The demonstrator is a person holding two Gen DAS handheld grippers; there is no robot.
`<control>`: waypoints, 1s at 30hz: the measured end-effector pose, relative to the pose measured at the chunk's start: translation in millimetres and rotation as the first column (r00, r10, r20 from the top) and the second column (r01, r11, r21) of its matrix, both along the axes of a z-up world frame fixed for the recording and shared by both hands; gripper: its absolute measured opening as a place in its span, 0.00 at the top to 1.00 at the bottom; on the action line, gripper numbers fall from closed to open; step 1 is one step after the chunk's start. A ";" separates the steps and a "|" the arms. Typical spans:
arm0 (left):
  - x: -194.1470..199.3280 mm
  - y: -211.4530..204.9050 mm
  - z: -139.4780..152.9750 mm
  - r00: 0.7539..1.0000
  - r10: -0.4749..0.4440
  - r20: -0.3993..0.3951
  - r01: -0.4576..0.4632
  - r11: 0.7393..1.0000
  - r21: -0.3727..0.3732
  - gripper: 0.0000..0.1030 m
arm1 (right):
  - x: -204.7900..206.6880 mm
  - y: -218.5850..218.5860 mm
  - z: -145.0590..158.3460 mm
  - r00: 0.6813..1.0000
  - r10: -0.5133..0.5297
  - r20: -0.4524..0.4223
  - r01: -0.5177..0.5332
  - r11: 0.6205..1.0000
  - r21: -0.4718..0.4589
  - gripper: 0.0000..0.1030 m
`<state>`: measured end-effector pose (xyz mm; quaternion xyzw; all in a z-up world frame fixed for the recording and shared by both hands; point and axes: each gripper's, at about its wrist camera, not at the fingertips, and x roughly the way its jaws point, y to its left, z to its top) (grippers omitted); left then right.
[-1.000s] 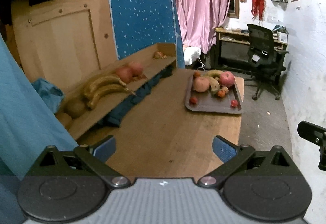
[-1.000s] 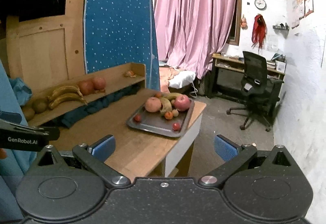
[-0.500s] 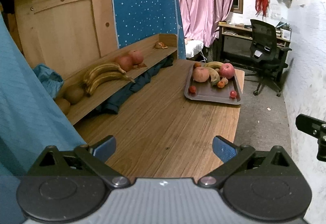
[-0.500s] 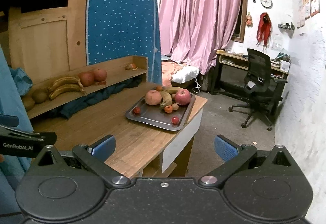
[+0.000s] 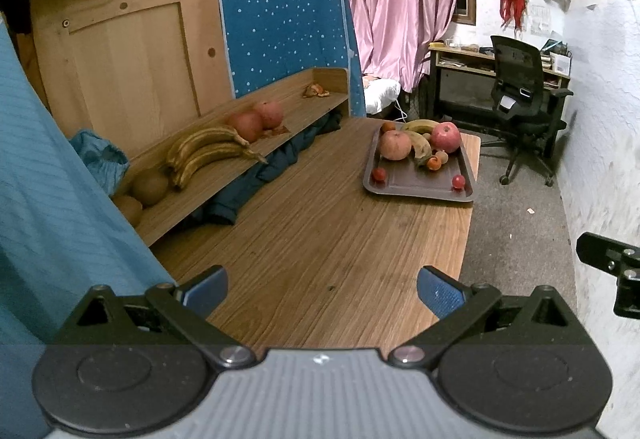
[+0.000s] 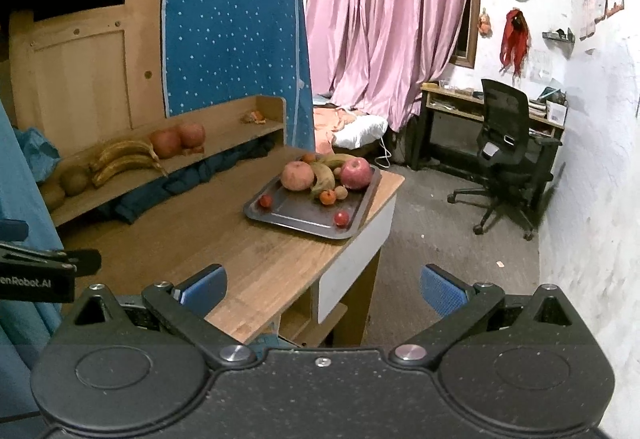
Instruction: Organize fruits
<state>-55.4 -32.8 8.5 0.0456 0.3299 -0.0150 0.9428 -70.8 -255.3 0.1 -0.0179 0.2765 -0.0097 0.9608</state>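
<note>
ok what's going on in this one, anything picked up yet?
Nothing picked up yet. A person holds two tongs, both open and empty: the left tongs hover over the near end of the wooden table, the right tongs off its near corner. The fruit is untouched: apples, bananas and small red fruit sit on the dark tray at the far end, and more bananas and round fruit lie on the wooden shelf along the wall.

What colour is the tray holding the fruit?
Dark grey tray, clearest in the right wrist view.
</note>
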 end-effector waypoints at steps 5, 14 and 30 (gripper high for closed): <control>-0.2 -1.1 -0.1 1.000 -0.004 -0.004 0.004 1.000 0.000 0.00 | -0.4 -0.2 -0.9 1.000 0.002 0.000 -0.002 1.000 -0.001 0.01; 2.3 -1.5 -1.2 1.000 -0.011 -0.010 0.011 1.000 -0.005 0.00 | 0.0 -0.5 -1.1 1.000 0.003 0.000 -0.003 1.000 0.000 0.01; 8.7 -2.7 -4.7 1.000 -0.014 -0.025 0.014 1.000 -0.001 0.00 | 3.2 -3.3 -3.9 1.000 -0.001 -0.006 0.001 1.000 0.002 0.01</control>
